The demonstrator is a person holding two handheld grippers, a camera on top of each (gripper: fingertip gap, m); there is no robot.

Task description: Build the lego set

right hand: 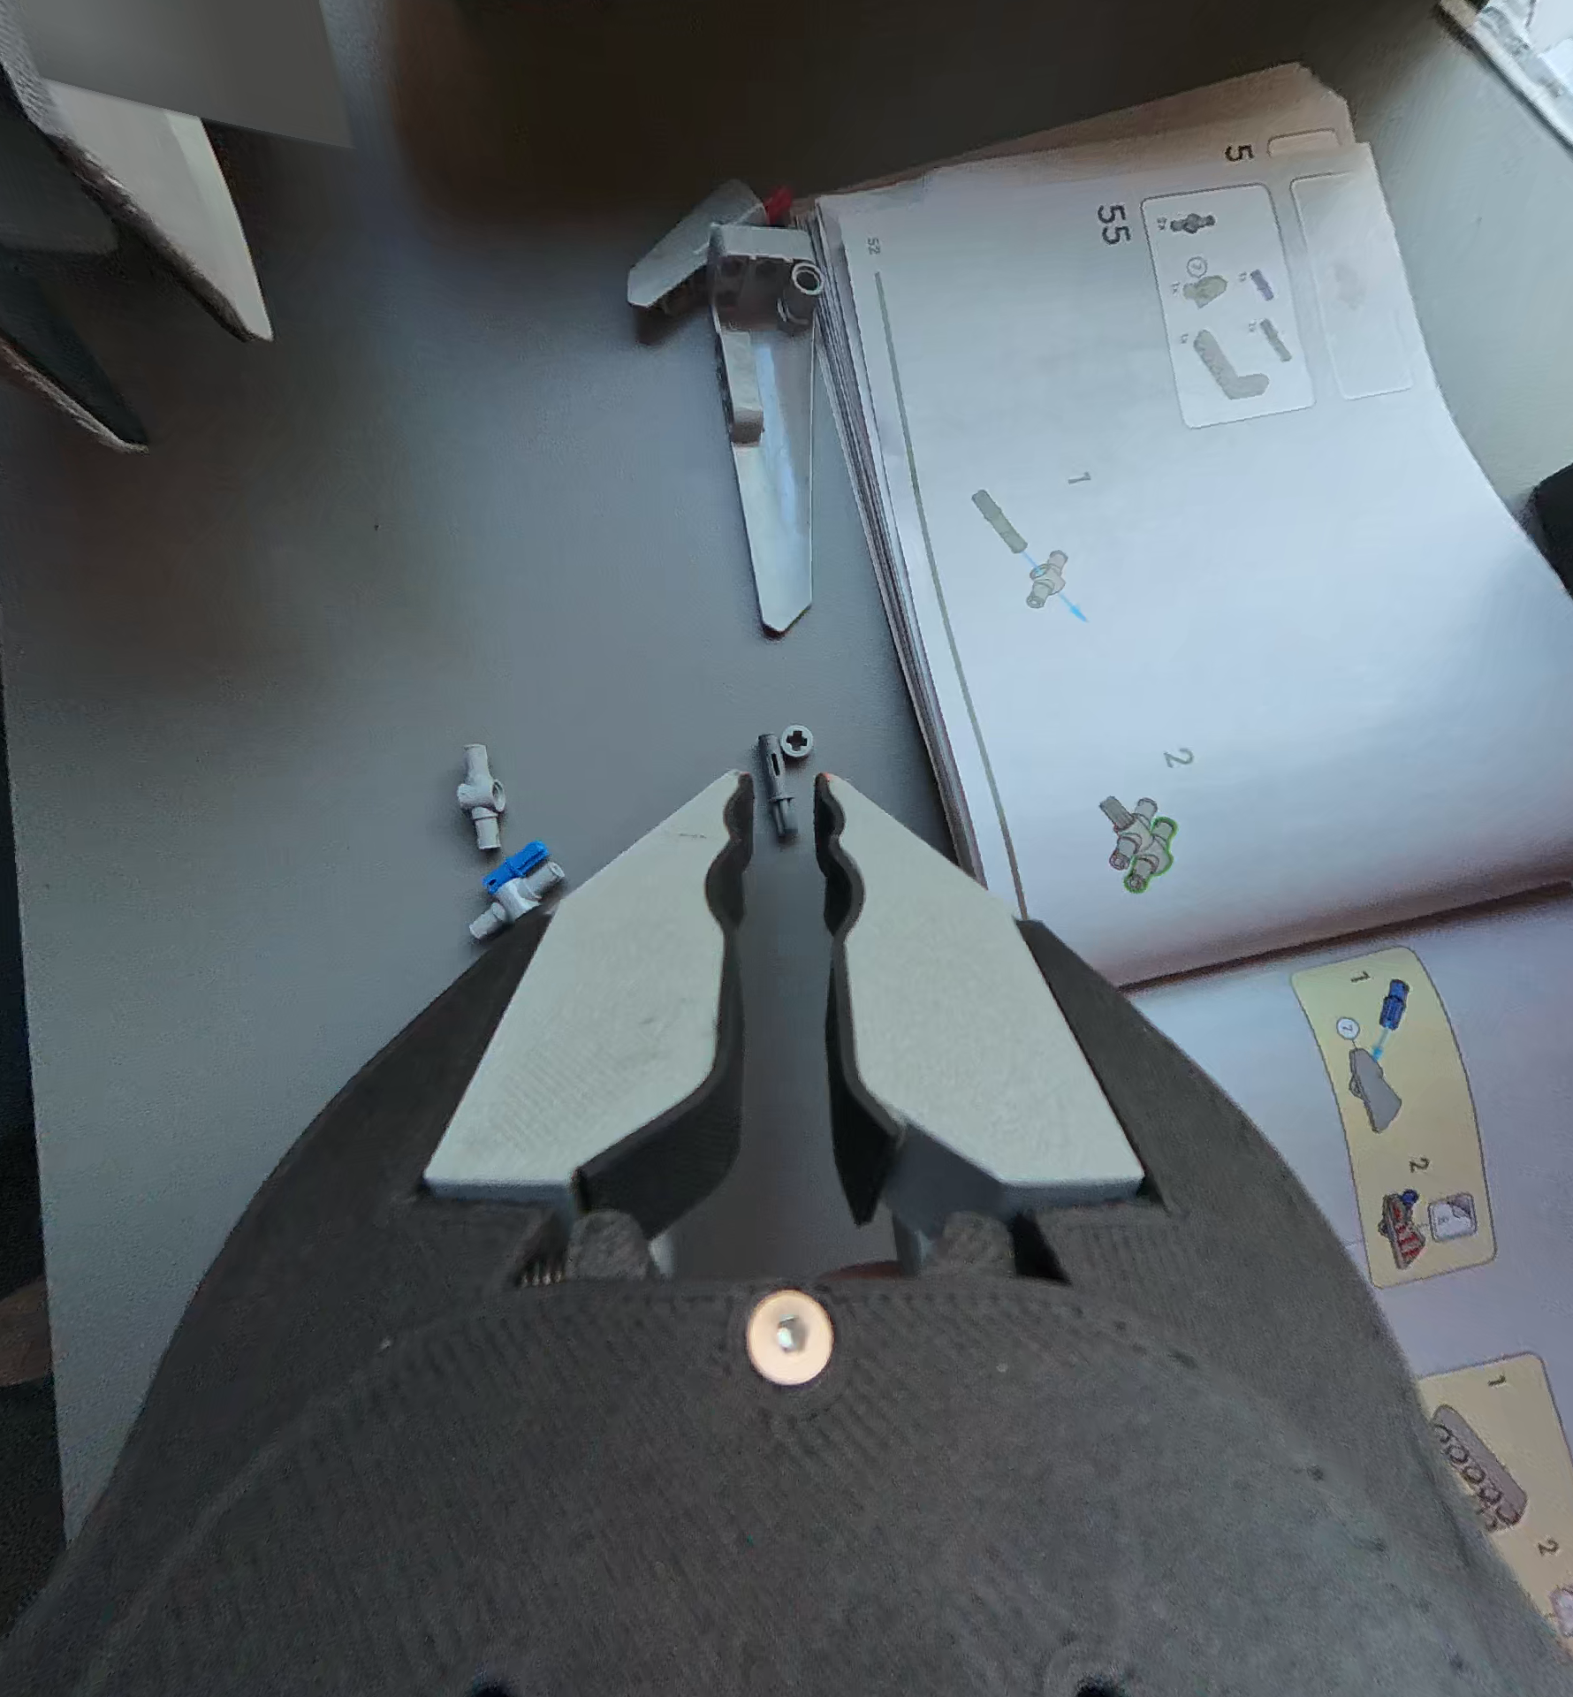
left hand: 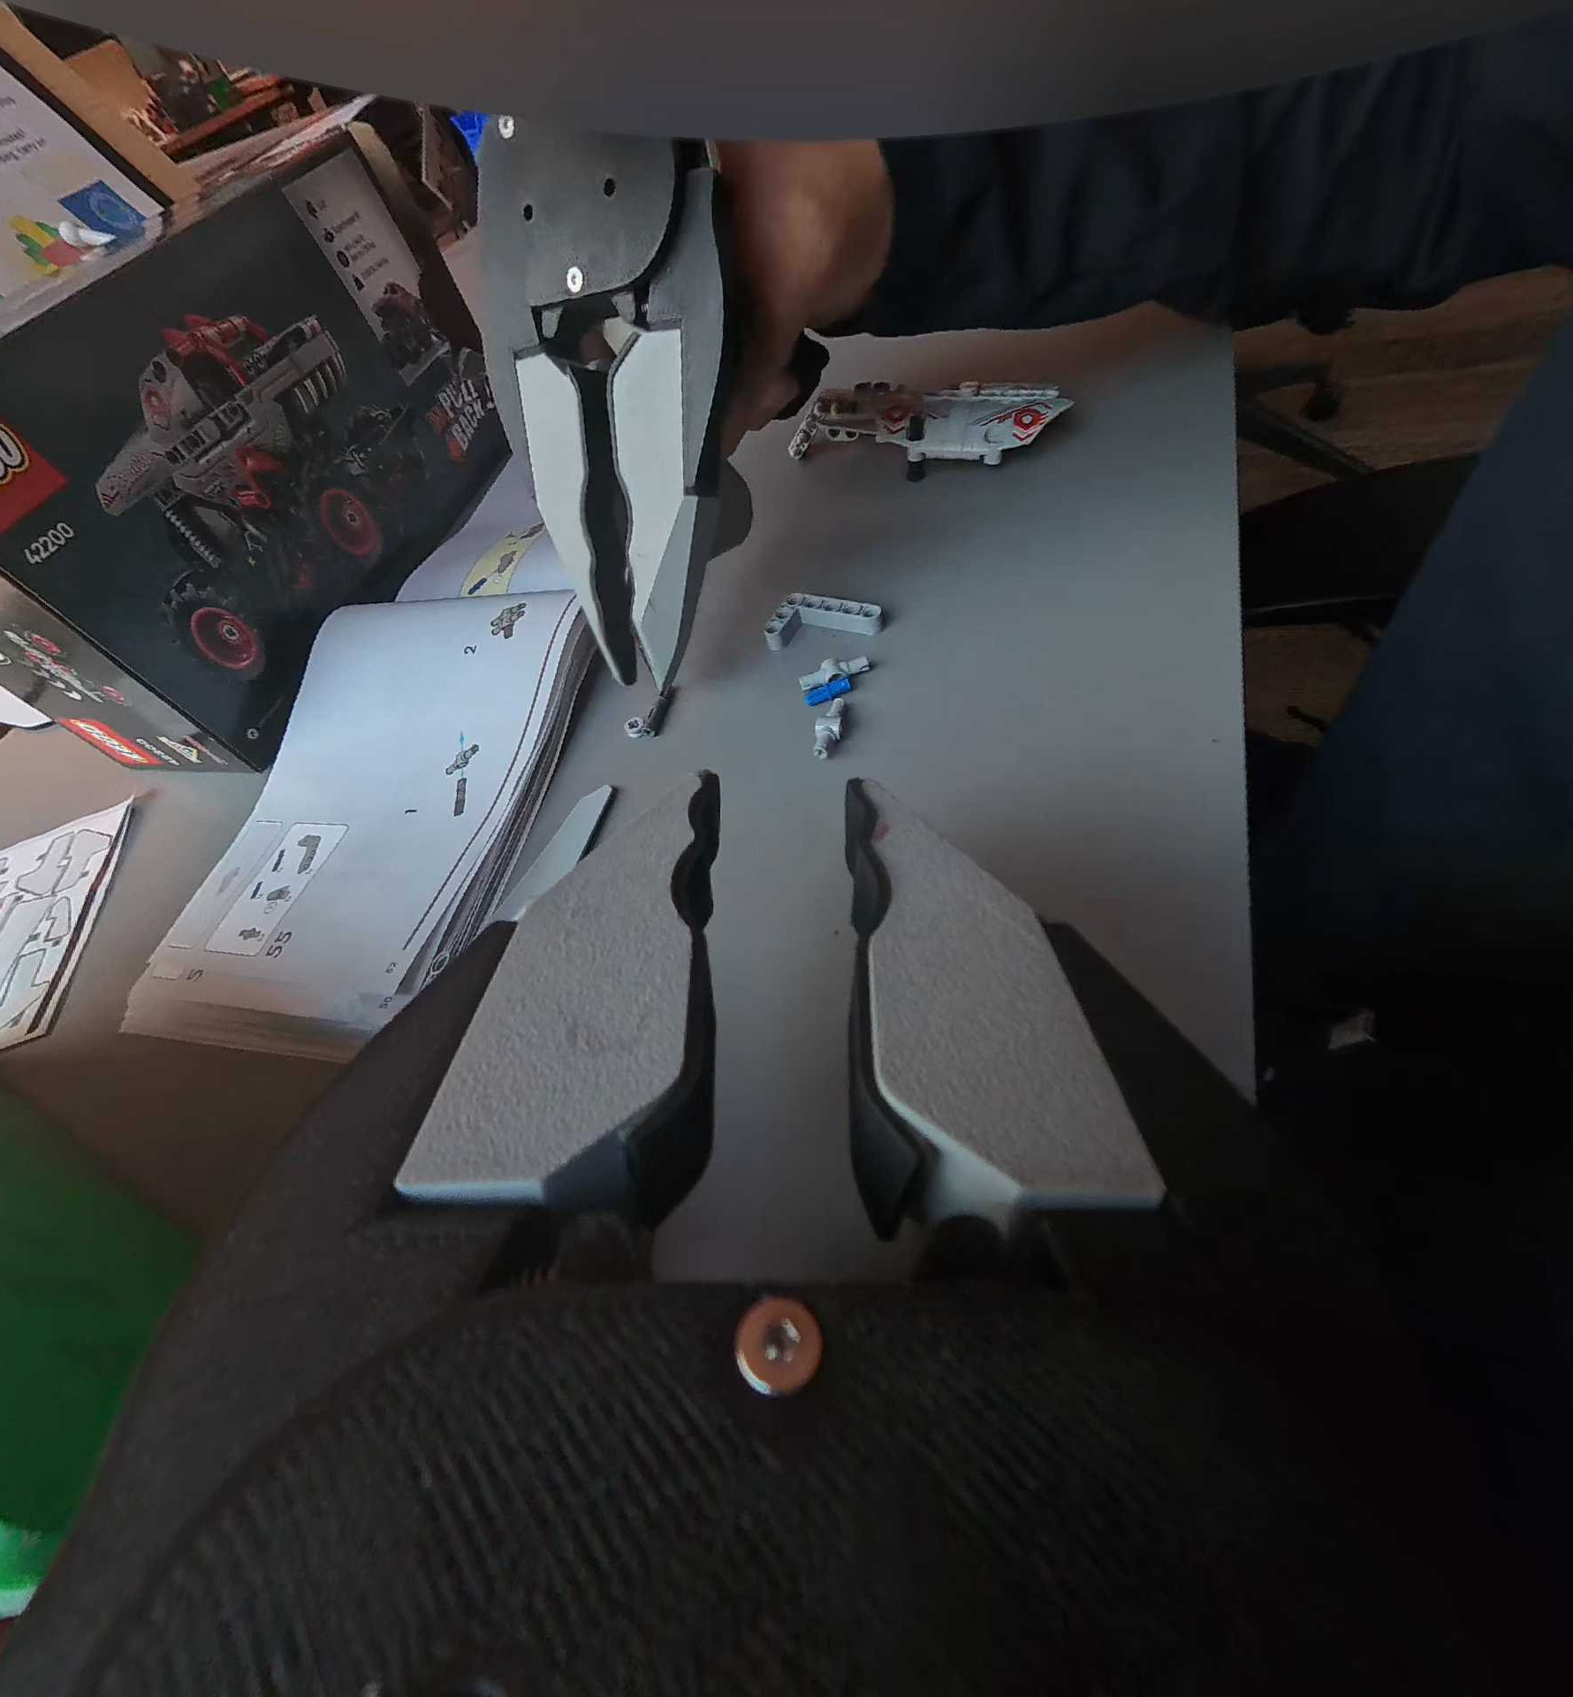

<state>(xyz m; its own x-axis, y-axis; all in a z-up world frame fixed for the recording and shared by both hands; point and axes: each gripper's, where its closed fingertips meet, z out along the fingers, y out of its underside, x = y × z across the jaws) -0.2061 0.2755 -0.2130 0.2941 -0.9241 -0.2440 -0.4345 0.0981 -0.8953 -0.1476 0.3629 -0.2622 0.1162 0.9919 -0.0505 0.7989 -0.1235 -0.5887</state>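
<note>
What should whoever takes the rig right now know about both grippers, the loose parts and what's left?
Right gripper: open, tips straddling the dark grey pin on the table, not yet closed; a small grey bush lies beside it.
Left gripper: open, empty, hanging back.
Loose: two light grey connectors, one with a blue pin; L-beam; grey panel piece by the open manual.
Done: one stickered sub-assembly at the far edge.
Left: likely grip the pin, join it to a connector.

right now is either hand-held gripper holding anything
Nothing is held. The right hand-held gripper is open around the dark grey pin; the left hand-held gripper is open.
</note>
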